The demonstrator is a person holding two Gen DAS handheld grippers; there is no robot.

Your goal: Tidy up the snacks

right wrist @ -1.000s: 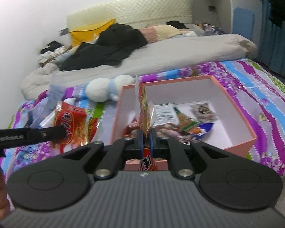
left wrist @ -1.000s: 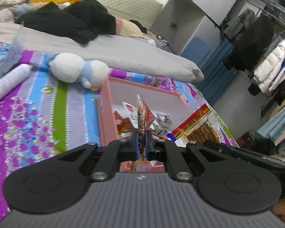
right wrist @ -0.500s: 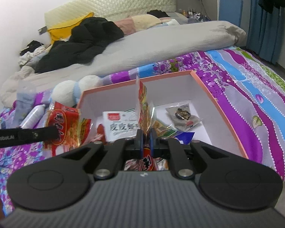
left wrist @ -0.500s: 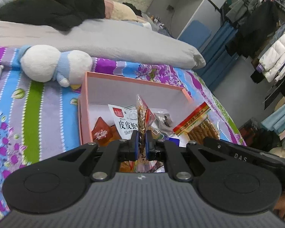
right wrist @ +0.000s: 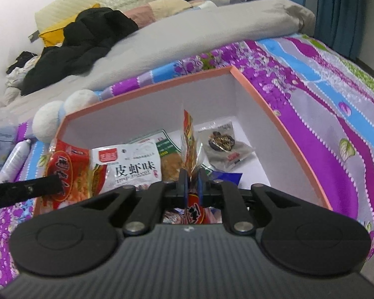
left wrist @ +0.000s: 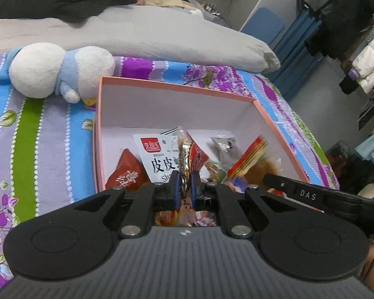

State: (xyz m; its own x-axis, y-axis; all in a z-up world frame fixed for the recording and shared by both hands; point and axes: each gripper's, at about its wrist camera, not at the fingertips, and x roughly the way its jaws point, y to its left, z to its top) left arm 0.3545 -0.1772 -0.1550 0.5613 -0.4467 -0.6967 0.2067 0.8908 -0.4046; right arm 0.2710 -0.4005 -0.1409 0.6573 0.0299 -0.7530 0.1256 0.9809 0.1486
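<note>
Left gripper (left wrist: 184, 191) pinches a snack packet (left wrist: 187, 154); right gripper's (right wrist: 192, 186) opening fingers hide their packet's (right wrist: 190, 137) middle.

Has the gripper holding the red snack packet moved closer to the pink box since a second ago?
Yes. The right gripper has come forward and down over the pink box, which now fills its view; its snack packet hangs inside.
</note>
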